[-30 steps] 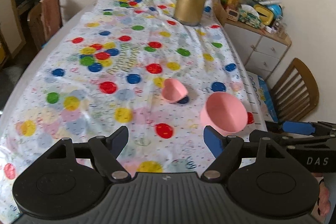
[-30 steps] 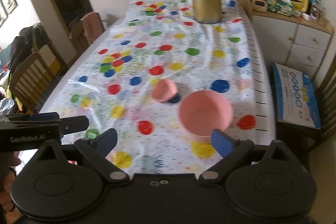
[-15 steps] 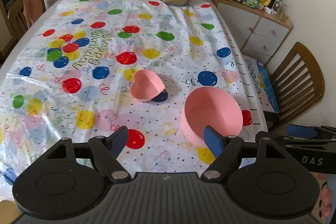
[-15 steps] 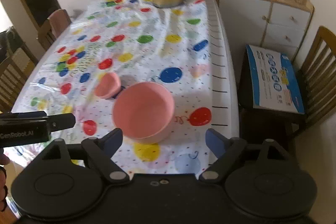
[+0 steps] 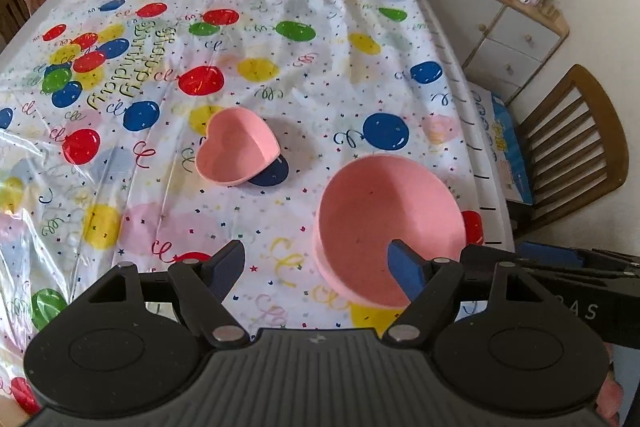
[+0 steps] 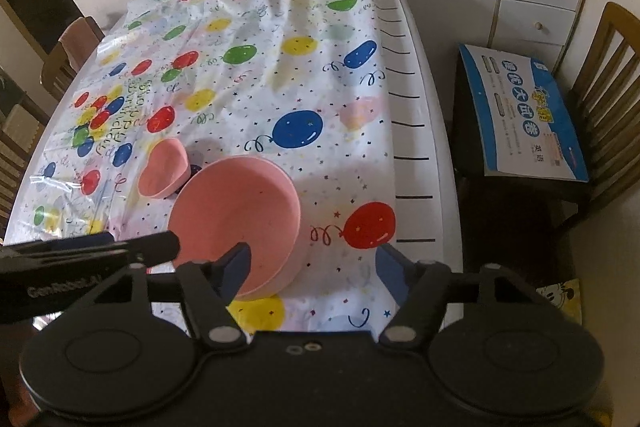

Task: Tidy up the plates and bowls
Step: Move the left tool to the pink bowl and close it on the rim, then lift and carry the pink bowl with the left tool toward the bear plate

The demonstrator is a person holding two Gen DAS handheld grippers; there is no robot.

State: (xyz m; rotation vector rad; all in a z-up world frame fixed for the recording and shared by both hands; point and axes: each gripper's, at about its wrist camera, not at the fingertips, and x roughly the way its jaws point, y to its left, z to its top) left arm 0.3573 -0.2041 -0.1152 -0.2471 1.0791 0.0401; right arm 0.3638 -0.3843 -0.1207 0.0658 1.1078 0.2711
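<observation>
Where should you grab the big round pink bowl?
Probably by its near rim. The big round pink bowl sits upright and open, its wall thin enough for the open right hand-held gripper: one finger inside, one outside, coming from the near table edge.

"Happy Birthday" is showing on the tablecloth (image 5: 132, 67) ahead-left of the left gripper (image 5: 320, 265); "GenRobot.AI" is showing on the left gripper's side.
</observation>
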